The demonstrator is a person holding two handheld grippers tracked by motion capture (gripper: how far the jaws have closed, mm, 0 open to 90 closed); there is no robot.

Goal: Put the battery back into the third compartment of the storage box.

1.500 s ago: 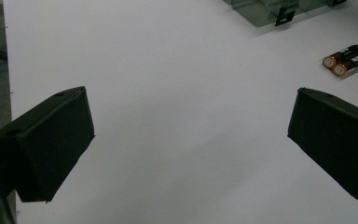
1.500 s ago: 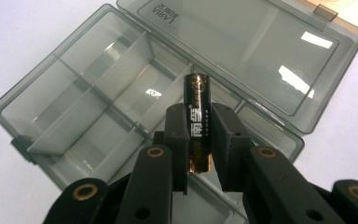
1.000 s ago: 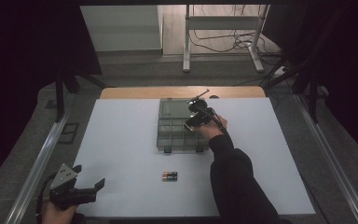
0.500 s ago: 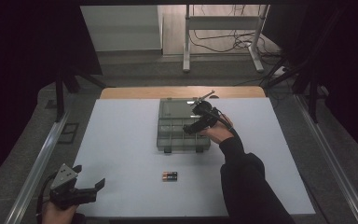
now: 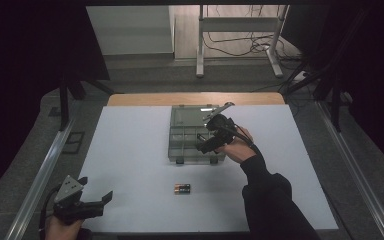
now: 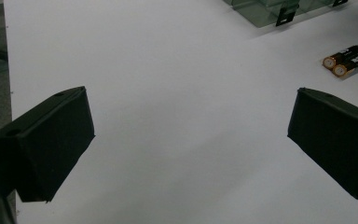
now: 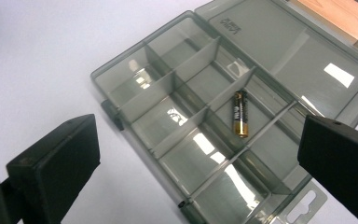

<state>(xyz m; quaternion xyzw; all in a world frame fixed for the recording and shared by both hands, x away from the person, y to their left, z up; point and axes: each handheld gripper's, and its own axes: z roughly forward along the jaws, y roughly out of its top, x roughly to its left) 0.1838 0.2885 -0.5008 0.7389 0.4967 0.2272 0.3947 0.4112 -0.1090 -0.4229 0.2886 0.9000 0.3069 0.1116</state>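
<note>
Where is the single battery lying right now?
In the right gripper view, the battery lies inside a middle compartment of the open organizer box, next to the lid side, apart from the two batteries on the table.

A white table (image 5: 130, 165) stands on grey floor (image 5: 145, 75), dimly lit.

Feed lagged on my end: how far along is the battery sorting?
One battery lies in a compartment of the organizer box. The right hand-held gripper has just been opening, nothing between its jaws. Two batteries wait on the table; the left hand-held gripper is open.
</note>
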